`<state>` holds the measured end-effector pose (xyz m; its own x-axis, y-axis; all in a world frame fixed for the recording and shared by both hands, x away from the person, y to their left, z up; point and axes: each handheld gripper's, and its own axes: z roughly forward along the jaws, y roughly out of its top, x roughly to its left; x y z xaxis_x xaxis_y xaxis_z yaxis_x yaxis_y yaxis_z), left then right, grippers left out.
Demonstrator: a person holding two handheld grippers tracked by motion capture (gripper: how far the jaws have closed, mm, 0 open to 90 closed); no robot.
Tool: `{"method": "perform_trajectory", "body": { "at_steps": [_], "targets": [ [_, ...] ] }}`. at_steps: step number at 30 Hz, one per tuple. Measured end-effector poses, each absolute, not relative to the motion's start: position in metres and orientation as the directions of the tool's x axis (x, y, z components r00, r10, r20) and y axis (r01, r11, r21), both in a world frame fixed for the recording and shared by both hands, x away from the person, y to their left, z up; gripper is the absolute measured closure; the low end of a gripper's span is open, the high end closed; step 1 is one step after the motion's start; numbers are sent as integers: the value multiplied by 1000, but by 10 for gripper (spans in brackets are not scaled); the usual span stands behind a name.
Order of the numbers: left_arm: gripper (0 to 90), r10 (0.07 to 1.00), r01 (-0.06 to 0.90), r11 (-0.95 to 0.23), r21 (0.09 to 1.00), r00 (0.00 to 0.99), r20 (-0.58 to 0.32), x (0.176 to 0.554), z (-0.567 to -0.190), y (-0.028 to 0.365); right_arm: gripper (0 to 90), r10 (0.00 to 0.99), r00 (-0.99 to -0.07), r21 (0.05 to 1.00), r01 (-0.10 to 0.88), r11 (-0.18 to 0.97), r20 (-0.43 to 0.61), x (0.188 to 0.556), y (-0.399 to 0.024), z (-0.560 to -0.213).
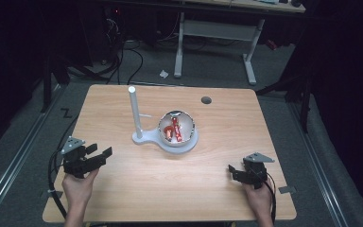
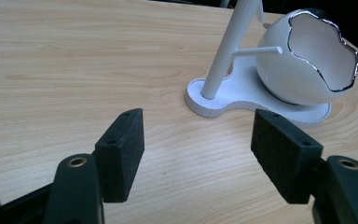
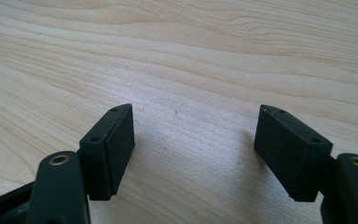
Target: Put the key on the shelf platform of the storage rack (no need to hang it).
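The left hand-held gripper (image 1: 99, 153) hovers over the tabletop (image 1: 227, 142) to the near left of the white stand (image 1: 139, 137), jaws spread wide with nothing between them. The stand's upright post (image 1: 134, 111) rises just left of an egg-shaped white bowl (image 1: 177, 127) that holds red items (image 1: 175, 130). Well to the stand's near right, the right hand-held gripper (image 1: 234, 171) sits low over bare wood, jaws likewise spread.

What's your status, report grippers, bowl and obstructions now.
Left gripper open, right gripper open, both empty. Egg-shaped bowl on white stand, red items inside. Nothing between.
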<state>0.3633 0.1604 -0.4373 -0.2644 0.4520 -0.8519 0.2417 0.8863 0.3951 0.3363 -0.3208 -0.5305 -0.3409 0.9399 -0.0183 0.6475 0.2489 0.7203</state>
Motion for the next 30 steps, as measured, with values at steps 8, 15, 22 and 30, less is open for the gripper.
{"method": "perform_trajectory", "body": {
  "at_steps": [8, 15, 22, 30],
  "targets": [
    [352, 462, 263, 879, 398, -269, -845, 363, -446, 157, 290, 940, -340, 720, 648, 247, -17, 336, -321, -530],
    [350, 463, 283, 878, 386, -296, -835, 364, -455, 150, 290, 939, -344, 722, 645, 252, -21, 336, -321, -531],
    [348, 481, 297, 867, 399, -295, -826, 364, -464, 147, 290, 940, -341, 721, 647, 248, -17, 336, -321, -531],
    [348, 501, 302, 857, 418, -295, -814, 364, -474, 136, 290, 940, -341, 721, 648, 248, -17, 336, -321, -531]
  ]
}}
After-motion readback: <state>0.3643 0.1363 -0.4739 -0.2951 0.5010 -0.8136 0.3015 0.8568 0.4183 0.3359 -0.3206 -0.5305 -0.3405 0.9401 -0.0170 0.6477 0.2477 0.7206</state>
